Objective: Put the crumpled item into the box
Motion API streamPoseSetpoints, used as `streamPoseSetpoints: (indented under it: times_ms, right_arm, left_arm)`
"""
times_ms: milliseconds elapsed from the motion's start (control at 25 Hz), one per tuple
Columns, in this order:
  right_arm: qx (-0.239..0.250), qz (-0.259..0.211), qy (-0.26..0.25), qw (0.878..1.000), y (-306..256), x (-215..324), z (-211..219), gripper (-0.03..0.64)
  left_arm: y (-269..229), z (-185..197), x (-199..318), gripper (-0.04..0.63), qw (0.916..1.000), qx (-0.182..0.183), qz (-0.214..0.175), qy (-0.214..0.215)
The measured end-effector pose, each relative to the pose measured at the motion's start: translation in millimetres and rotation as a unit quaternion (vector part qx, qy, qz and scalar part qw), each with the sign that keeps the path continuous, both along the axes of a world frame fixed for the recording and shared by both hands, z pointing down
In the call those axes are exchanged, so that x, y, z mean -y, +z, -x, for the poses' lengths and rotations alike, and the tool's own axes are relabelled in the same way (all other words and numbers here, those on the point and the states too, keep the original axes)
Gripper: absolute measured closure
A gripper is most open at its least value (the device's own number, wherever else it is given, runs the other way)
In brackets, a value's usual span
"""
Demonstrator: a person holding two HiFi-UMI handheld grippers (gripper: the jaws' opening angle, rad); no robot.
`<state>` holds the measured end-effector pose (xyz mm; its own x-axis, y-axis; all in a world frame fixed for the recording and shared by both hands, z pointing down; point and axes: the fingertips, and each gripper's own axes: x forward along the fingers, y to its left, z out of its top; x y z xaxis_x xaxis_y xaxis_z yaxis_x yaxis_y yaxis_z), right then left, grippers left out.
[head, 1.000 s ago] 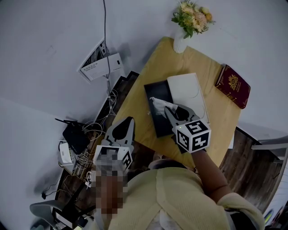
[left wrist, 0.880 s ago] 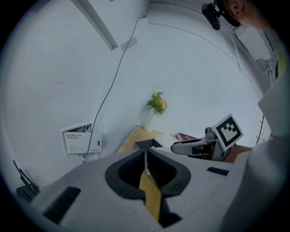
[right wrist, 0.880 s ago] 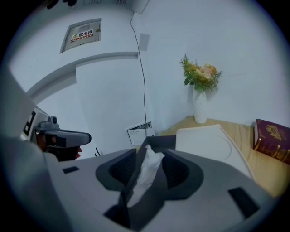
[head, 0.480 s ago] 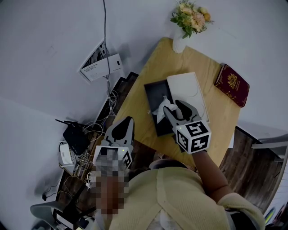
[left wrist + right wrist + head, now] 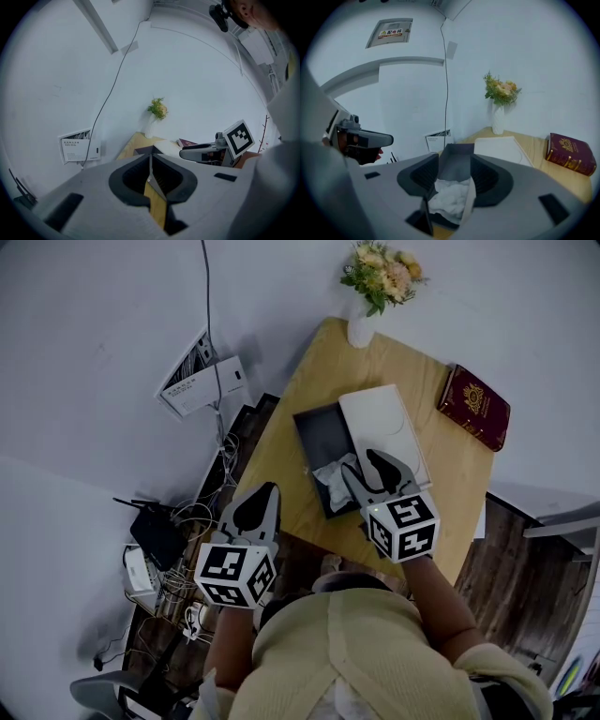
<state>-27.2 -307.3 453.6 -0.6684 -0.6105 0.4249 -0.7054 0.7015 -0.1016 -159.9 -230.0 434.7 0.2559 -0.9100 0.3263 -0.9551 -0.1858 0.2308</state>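
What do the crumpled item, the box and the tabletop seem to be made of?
The crumpled item looks like white tissue or thin paper: matte, sharp irregular creases. The box seems dark grey cardboard, perhaps plastic: matte, thin straight walls. The tabletop looks like light wood or laminate: smooth, even yellowish surface.

Table (image 5: 412,381) ahead of me. Box (image 5: 323,427) on it, toward the left side. Crumpled item (image 5: 333,474) in the box's near end. Lid (image 5: 380,423) just beside the box, on its right. Book (image 5: 473,407) further right, by the table edge. Vase (image 5: 359,331) at the far corner. Wall panel (image 5: 197,381) left of the table.
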Motion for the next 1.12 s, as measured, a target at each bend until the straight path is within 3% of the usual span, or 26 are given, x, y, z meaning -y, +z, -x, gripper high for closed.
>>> streamPoseSetpoints:
  times_ms: [440,800,1120]
  right_arm:
    - [0.020,0.005,0.020,1.000,-7,-21,-9,0.427]
    - [0.026,0.003,0.050,0.998,-11,-48,-25,0.525]
    - [0.033,0.011,0.076,0.996,-11,-70,-35,0.554]
  left_arm:
    - [-3,-7,-9,0.561,0.9997,-0.005,-0.002,0.023]
    - [-6,-19,-23,0.561,0.9982,-0.010,-0.003,0.058]
    - [-5,-28,-35,0.561,0.9962,-0.010,0.004,0.086]
